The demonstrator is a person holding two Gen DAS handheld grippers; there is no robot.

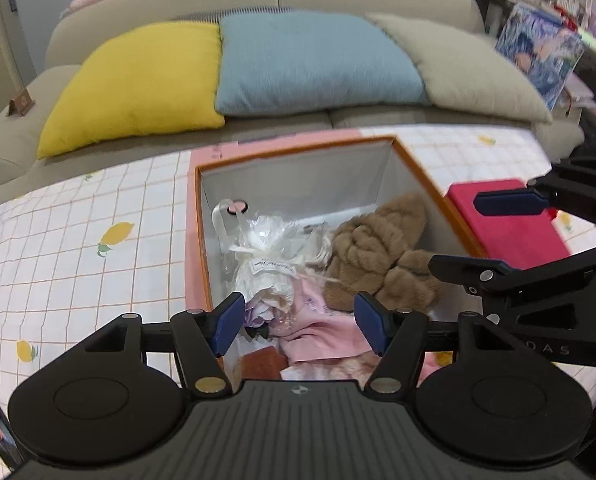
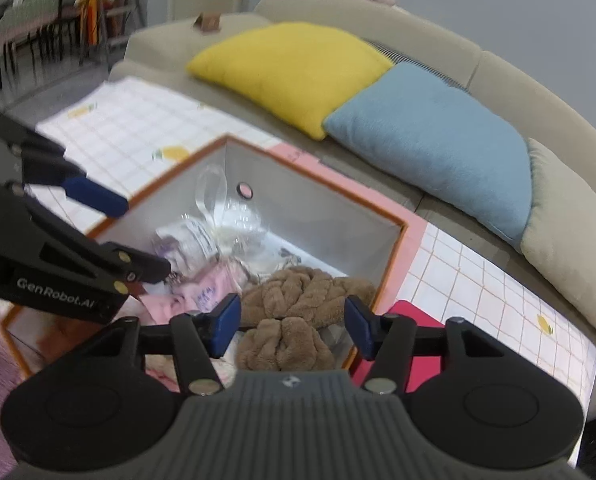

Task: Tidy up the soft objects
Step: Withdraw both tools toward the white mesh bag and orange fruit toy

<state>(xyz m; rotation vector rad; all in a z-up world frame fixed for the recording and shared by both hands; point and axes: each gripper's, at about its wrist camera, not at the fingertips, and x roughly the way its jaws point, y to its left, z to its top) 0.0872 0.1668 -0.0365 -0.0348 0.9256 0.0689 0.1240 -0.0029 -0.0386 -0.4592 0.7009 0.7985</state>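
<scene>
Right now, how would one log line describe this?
left claw: open, empty | right claw: open, empty | brown plush, pink cloth: in box

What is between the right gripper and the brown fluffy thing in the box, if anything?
Nothing visible. The right gripper hangs open directly above the brown plush item, which lies uncovered on top inside the box. The left gripper is off to the side, over the pink cloth.

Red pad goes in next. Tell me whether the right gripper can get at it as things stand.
Probably yes. The red pad lies on the cloth just outside the box, nothing on top of it. The right gripper hangs open and empty over the brown plush, right beside it. The left gripper is clear.
</scene>
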